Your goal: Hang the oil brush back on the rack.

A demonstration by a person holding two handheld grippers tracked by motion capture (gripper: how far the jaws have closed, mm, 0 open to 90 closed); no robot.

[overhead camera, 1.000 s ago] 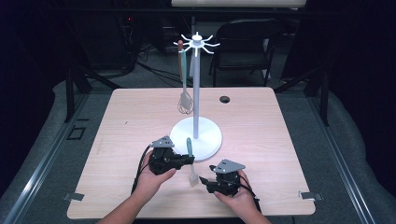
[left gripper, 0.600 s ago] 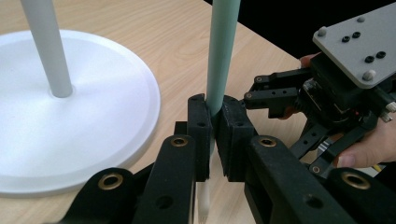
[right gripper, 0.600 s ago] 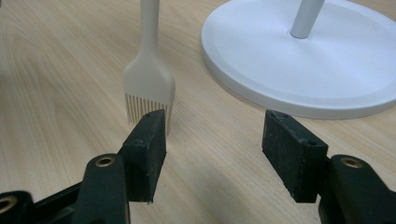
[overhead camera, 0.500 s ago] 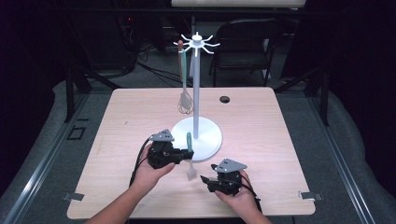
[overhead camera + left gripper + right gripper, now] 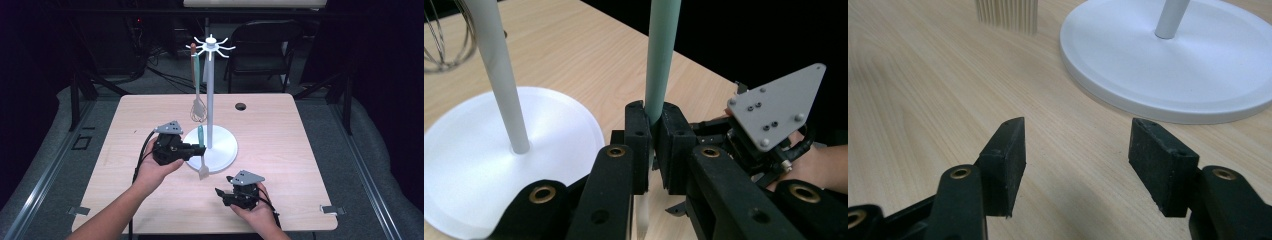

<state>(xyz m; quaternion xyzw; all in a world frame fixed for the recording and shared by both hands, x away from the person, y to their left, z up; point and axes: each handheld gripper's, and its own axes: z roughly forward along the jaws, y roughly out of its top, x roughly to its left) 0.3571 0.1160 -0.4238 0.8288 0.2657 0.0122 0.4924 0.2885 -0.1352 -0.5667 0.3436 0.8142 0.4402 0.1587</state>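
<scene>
The right gripper has its two black jaws standing apart, with nothing between them except bare wooden surface. The jaws sit low over that surface. Beyond the jaws, at upper right, lies the round white base of a stand, with its white pole rising from it. At the top edge, left of the base, a pale ribbed object is blurred.

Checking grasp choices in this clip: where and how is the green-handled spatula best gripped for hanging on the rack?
Probably mid-handle, from the side, as the left gripper does now: jaws shut across the round green handle of the spatula, which stands upright beside the rack, blade down and top end free.
</scene>
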